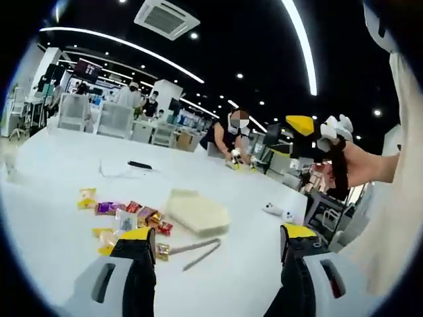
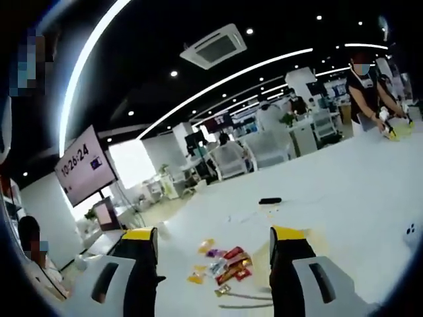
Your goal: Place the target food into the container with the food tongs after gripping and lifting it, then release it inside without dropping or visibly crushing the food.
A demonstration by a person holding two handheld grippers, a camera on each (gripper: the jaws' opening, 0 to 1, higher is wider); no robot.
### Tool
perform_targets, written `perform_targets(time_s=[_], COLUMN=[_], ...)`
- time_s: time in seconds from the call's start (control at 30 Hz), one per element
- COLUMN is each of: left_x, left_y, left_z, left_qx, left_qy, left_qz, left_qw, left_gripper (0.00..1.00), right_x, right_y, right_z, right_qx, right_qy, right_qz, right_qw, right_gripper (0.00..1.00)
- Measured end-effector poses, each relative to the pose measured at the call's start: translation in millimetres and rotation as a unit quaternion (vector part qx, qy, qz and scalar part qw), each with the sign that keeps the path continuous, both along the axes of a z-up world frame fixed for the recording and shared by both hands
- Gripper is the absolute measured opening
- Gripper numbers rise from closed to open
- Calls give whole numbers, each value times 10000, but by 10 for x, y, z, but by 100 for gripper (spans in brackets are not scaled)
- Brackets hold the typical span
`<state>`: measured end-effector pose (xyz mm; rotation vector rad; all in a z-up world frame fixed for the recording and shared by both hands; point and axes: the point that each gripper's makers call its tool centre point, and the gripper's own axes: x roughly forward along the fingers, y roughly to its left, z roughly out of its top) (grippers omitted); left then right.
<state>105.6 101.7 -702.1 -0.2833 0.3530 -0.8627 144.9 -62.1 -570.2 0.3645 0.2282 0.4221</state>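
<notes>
Snacks: a loose scatter of wrapped snack packets [image 1: 132,218] lies on the white desk [image 1: 59,172], just beside the pale container; in the right gripper view the same packets [image 2: 228,264] sit between that gripper's jaws, low in the picture.
Container: the pale, angular container [image 1: 197,211] rests flat on the desk, right of the packets, and from here I see nothing inside it, though its interior is hard to read at this angle.
Tongs: the metal food tongs [image 1: 195,251] lie on the desk just in front of the container, touched by neither gripper; in the right gripper view they show as a thin metal strip [image 2: 241,300] below the packets.
Left gripper: the left gripper [image 1: 215,264] hangs above the desk with its jaws spread wide and nothing between them.
Right gripper: the right gripper [image 2: 215,264] is also spread apart and carrying nothing, raised well above the desk; it also shows in the left gripper view [image 1: 317,132], held up in a person's hand.
Done so far: by my reading, nothing yet; tongs unclaimed, every packet on the desk.
Left to do: take up the tongs, pinch one packet gently, lift, carry it over the container, release inside.
Background: other people work at a far desk.
</notes>
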Motion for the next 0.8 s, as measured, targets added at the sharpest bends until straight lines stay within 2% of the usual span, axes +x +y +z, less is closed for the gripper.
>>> perform_targets(time_s=[0.17, 0.5, 0.8], left_x=[-27, -15, -22], left_y=[-75, -222, -316], left_z=[-148, -287, -445], left_qx=[230, 502, 716], left_qy=[50, 19, 173], left_qz=[-185, -471, -698], left_qw=[9996, 9976, 9948], left_gripper=[68, 58, 56], right_x=[-20, -76, -125], right_y=[16, 82, -11], right_z=[-40, -57, -85], right_qx=[-71, -390, -432], right_qy=[72, 1, 90], right_qz=[47, 162, 105], right_qw=[9999, 9991, 9990], right_gripper=[67, 67, 67])
